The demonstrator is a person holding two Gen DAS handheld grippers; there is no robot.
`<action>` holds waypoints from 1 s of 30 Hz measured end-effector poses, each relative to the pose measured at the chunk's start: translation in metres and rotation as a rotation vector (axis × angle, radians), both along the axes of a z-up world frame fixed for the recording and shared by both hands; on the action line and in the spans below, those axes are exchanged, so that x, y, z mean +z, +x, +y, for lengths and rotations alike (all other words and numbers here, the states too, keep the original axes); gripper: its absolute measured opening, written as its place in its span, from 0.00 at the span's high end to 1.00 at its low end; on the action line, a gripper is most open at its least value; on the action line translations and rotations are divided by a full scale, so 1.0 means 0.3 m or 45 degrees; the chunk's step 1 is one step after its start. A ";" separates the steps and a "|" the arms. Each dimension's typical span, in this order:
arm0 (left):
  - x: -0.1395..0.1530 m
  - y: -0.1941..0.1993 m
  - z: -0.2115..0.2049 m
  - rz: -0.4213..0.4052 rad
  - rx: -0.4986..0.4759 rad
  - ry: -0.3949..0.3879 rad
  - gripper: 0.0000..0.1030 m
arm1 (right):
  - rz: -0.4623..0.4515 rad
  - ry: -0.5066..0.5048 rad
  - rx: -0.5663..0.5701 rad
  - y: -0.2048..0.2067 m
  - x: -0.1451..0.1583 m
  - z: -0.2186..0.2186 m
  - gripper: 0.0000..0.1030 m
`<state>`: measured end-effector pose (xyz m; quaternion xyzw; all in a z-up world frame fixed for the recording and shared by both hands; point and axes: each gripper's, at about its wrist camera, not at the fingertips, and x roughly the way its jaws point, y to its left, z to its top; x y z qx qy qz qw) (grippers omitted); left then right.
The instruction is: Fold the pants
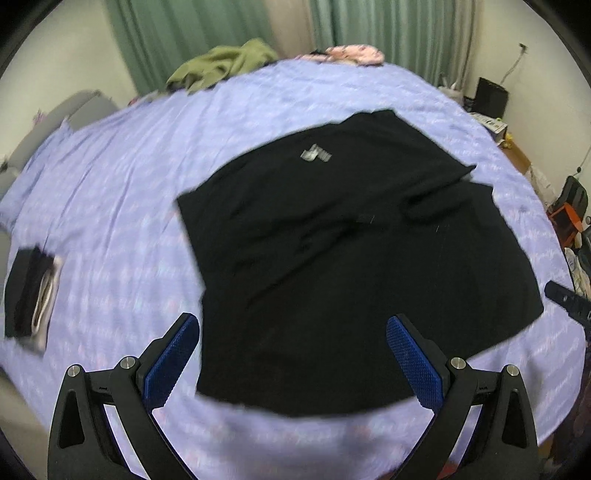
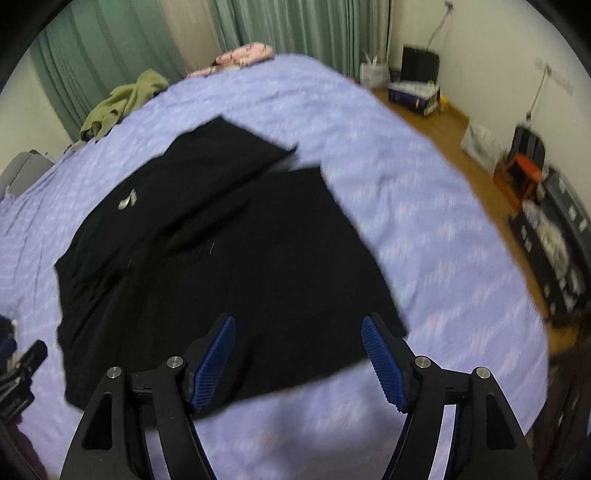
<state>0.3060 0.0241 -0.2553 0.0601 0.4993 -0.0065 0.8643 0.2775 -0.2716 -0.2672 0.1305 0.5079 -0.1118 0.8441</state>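
I see the black pants (image 1: 351, 266) spread flat across the bed (image 1: 122, 192), which wears a lavender sheet, with the two legs running away from me and a small pale label (image 1: 316, 152) showing on the far left part of the cloth. The near edge of the pants lies just in front of both claws. My left claw (image 1: 293, 354) hangs above that near edge, its blue pads (image 1: 170, 363) spread wide with nothing between them. My right claw (image 2: 298, 360) hovers over the near right part of the pants (image 2: 229, 258), also spread apart and empty; whether either touches the cloth I cannot tell, the frames being blurred. Left of the pants, near the bed's edge, sits a folded stack of dark and pale clothes (image 1: 31, 295). Beyond the pants, at the far side of the bed, lie an olive-green garment (image 1: 221, 66) and a pink patterned one (image 1: 351, 54), with green curtains (image 1: 192, 29) behind them. Right of the pants, past the bed, there is a wooden floor (image 2: 450, 129) and an orange stool (image 2: 524, 170).
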 end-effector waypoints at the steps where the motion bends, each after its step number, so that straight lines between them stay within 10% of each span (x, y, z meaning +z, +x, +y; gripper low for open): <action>1: -0.011 -0.029 0.028 0.020 0.029 -0.008 0.00 | 0.018 0.044 -0.003 -0.034 -0.017 0.019 0.31; 25: -0.519 0.003 0.184 0.529 0.454 -0.439 0.00 | 0.160 0.389 -0.412 0.015 -0.448 -0.046 0.32; 28: -0.524 0.014 0.183 0.533 0.475 -0.474 0.04 | 0.162 0.334 -0.395 0.033 -0.437 -0.046 0.50; 30: -0.500 0.017 0.172 0.524 0.447 -0.467 0.27 | 0.158 0.314 -0.373 0.047 -0.425 -0.053 0.70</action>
